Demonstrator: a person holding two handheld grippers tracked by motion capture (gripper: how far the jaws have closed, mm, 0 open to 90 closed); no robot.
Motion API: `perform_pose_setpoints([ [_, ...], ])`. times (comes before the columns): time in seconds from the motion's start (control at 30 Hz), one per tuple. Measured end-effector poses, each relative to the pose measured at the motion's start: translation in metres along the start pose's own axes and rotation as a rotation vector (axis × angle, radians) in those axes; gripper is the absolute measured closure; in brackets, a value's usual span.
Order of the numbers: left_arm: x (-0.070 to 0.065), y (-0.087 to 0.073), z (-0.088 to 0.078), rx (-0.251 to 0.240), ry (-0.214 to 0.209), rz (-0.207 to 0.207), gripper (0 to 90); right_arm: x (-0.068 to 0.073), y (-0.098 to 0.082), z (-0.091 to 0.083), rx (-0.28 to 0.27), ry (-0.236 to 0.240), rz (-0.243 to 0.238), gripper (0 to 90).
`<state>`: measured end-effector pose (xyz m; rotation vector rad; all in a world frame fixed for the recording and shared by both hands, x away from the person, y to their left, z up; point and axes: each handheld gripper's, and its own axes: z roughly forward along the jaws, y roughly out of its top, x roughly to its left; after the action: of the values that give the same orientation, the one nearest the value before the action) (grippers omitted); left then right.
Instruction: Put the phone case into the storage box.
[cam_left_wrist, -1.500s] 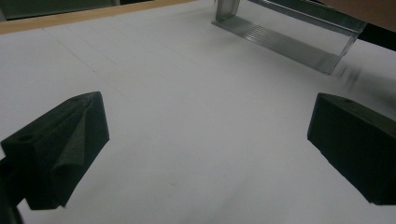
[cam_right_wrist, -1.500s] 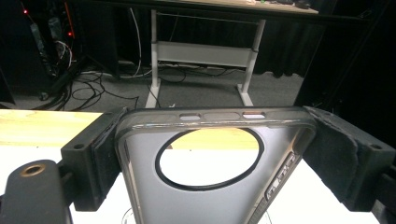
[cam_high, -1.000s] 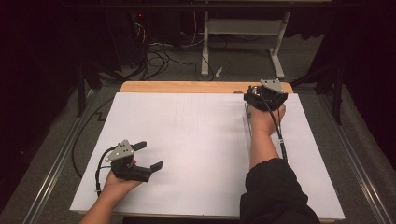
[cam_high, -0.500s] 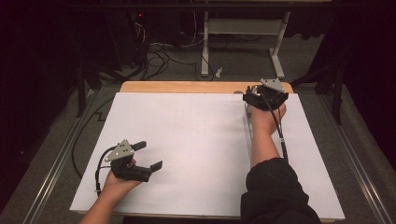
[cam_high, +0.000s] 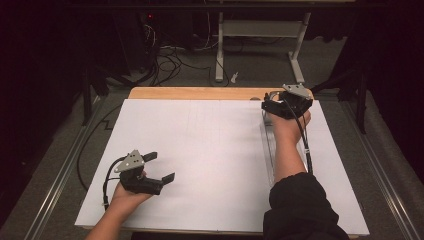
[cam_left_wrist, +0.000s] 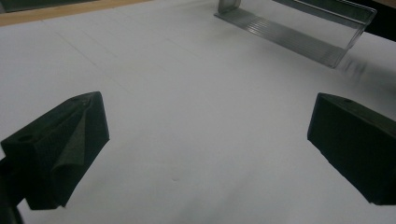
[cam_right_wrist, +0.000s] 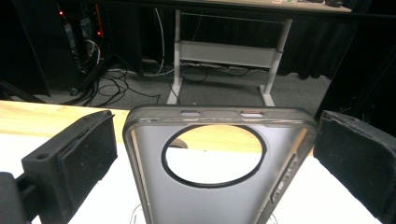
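1. The worktop (cam_high: 150, 93) is a wooden board almost wholly covered by a large white sheet (cam_high: 200, 160); a strip of bare wood shows along its far edge.
2. Beyond the worktop, on the grey floor (cam_high: 190, 70), stands a white metal frame (cam_high: 260, 30) with a tangle of dark cables (cam_high: 165, 55) to its left.
3. A long clear plastic tray (cam_left_wrist: 299, 32) lies on the right part of the sheet, running from the far edge toward the person; in the high view the right forearm lies along it.
4. The right arm, in a dark sleeve (cam_high: 300, 205), reaches to the far right corner of the worktop.
5. A grey phone case (cam_right_wrist: 215, 177) with a large round camera hole stands upright between the jaws in the right gripper view, at the far end of the tray.
6. The right hand-held gripper (cam_high: 280, 106) has its jaws spread wider than the case. Each pad stands just beside an edge of the case, and a thin gap shows on both sides, so it has no hold on it.
7. The left hand-held gripper (cam_high: 160, 167) sits over the near left part of the sheet, well apart from the tray, with its jaws wide apart and nothing between them but bare white sheet.
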<state>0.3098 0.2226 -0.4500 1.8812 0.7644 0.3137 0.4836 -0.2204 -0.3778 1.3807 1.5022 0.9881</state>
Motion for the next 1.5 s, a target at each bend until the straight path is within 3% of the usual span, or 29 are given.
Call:
perform_pose_setpoints([
  [0.3, 0.001, 0.000, 0.001, 0.010, 0.010, -0.002, 0.1, -0.006, -0.003, -0.011, -0.003, 0.023, 0.004, 0.0],
  [0.57, 0.003, 0.000, 0.002, 0.019, 0.019, -0.004, 0.1, -0.008, -0.004, -0.031, -0.013, 0.065, -0.001, 0.0],
  [1.13, 0.003, 0.001, 0.000, 0.016, 0.034, -0.005, 0.1, -0.012, -0.017, -0.091, -0.040, 0.212, -0.019, 0.0],
  [1.5, 0.003, 0.001, -0.003, 0.009, 0.047, -0.013, 0.1, -0.015, -0.029, -0.133, -0.091, 0.322, -0.051, 0.1],
])
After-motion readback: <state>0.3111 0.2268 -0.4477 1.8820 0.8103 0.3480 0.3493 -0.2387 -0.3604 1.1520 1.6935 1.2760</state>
